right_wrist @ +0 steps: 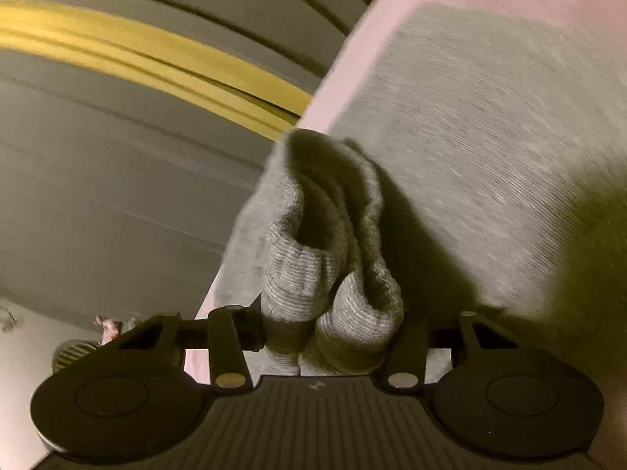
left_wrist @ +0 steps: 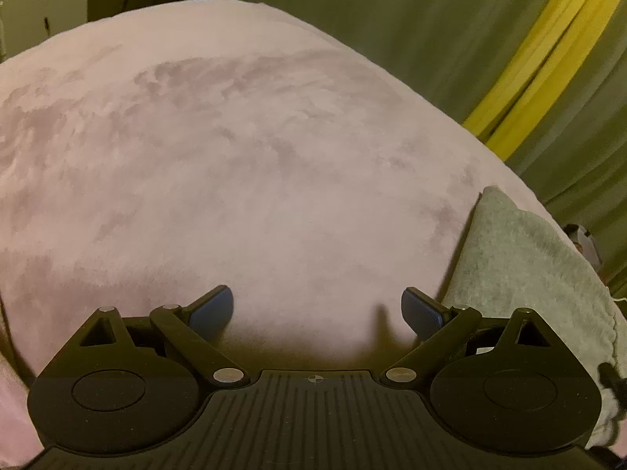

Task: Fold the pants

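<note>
Left gripper (left_wrist: 317, 309): blue-padded fingers (left_wrist: 213, 307) spread wide apart, nothing between them. They hover over the pale pink plush blanket (left_wrist: 219, 164), which fills most of the left wrist view and shows brushed, darker swirls in its nap.

Grey knit jersey pants (left_wrist: 521, 266) lie on the pink blanket toward the right of the left gripper, one straight edge and a corner showing; a crinkled hem edge sits lower right. Not touching the left fingers.

Right gripper (right_wrist: 331, 329): fingers clamped on a bunched, ribbed cuff (right_wrist: 313, 274) of the same grey pants (right_wrist: 490, 149). The fold of cuff stands up between the fingers, rolled into two lobes. Finger pads hidden by the cloth.

Beyond the cuff the rest of the pants spread flat across the pink blanket (right_wrist: 352, 78), whose edge runs just beside the fabric on the cuff's left. View is motion-blurred.

Past the blanket edge: olive-green pleated curtain (left_wrist: 411, 31) with a yellow vertical stripe (left_wrist: 540, 62), seen in both views. Upper left of the blanket, a pale cabinet-like unit (left_wrist: 43, 8), detail unclear.
</note>
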`<state>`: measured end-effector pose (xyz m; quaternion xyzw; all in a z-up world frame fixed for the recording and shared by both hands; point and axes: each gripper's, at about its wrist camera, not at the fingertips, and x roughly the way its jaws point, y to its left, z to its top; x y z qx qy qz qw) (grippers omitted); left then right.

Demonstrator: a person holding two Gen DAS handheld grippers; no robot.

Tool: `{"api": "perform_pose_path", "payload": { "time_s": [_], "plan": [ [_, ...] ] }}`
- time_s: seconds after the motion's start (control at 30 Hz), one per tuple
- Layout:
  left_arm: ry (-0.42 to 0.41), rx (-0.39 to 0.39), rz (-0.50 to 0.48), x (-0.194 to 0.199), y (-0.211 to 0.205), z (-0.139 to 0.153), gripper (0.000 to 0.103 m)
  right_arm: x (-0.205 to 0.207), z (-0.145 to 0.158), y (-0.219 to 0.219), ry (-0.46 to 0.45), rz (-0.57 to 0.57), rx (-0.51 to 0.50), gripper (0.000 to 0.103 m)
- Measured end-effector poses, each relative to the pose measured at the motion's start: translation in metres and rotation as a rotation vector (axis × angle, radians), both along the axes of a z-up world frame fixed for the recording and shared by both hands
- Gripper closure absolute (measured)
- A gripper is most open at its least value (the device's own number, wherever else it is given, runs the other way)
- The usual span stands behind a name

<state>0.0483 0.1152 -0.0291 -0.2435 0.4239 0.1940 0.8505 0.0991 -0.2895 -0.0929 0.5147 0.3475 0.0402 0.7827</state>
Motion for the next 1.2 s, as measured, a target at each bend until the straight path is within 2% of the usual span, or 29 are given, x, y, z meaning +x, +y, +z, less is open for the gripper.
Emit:
{"api": "perform_pose_path", "payload": {
  "time_s": [0.27,0.37,0.77,0.9,1.2],
  "plan": [
    [-0.004,-0.001,0.001,-0.001,0.000,0.000,0.005,0.000,0.082,0.004,-0.228,0.061,-0.039,0.060],
    [-0.006,-0.005,0.005,-0.001,0.001,0.000,0.005,0.000,0.097,-0.002,-0.265,0.056,-0.040,0.060],
    [0.011,0.008,-0.013,0.001,0.000,0.000,0.005,-0.021,0.082,-0.048,-0.197,-0.027,-0.043,0.060],
    [0.016,0.012,-0.016,0.001,-0.001,-0.001,0.005,-0.046,0.090,-0.050,-0.174,-0.042,-0.054,0.060],
    [0.018,0.015,-0.016,0.002,-0.003,-0.001,0.005,-0.061,0.083,-0.062,-0.142,-0.053,-0.071,0.060]
  ]
}}
